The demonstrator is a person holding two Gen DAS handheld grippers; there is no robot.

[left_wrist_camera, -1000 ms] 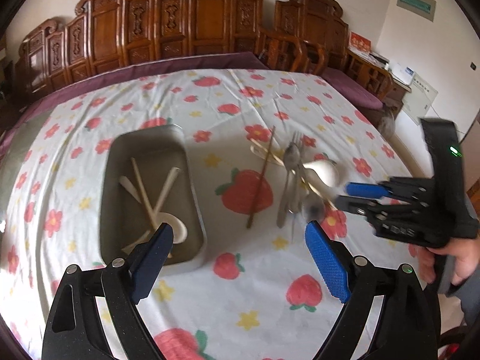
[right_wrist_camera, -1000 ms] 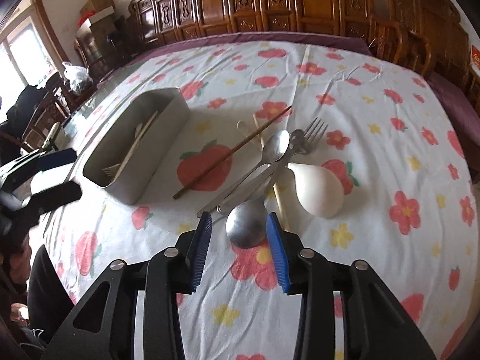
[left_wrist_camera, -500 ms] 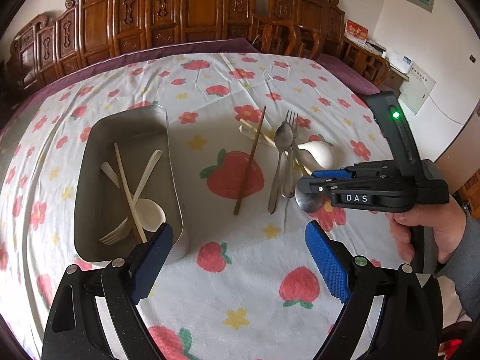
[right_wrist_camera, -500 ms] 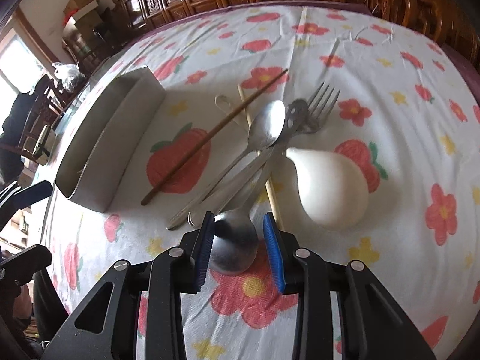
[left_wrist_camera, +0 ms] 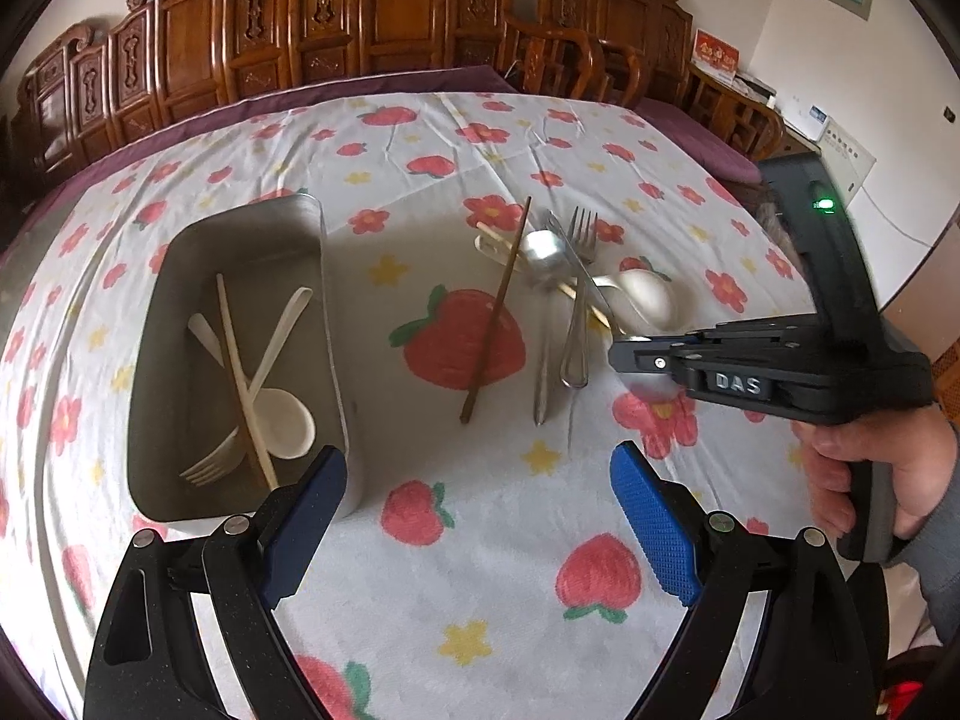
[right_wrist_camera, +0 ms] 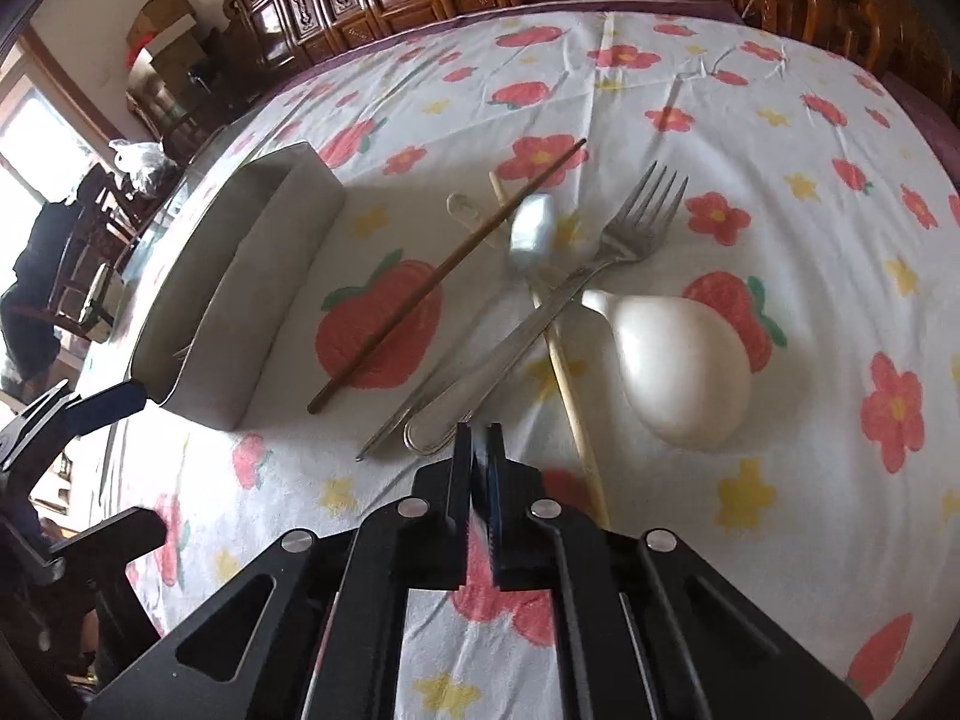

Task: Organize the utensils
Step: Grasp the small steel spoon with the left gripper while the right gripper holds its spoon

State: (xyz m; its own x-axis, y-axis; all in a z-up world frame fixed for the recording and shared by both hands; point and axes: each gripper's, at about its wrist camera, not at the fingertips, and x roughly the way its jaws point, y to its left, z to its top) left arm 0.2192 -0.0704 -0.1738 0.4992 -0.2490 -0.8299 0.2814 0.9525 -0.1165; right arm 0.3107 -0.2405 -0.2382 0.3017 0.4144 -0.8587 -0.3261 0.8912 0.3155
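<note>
A table [left_wrist_camera: 492, 540] under a strawberry-print cloth carries a grey tray [left_wrist_camera: 150, 360] of pale plastic utensils. Right of it lie a cream ladle [right_wrist_camera: 684, 372], a brown chopstick [right_wrist_camera: 444, 276], a steel fork [right_wrist_camera: 600, 264] and spoon [right_wrist_camera: 531, 228]. The left gripper [left_wrist_camera: 480, 516] gapes empty. The right gripper [right_wrist_camera: 478, 438] has just closed; whether it pinches anything, I cannot tell.

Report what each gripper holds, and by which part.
Left gripper: open, holding nothing. Right gripper: jaws just closed, apparently pinching the steel spoon by its bowl; the contact itself is hidden.
</note>
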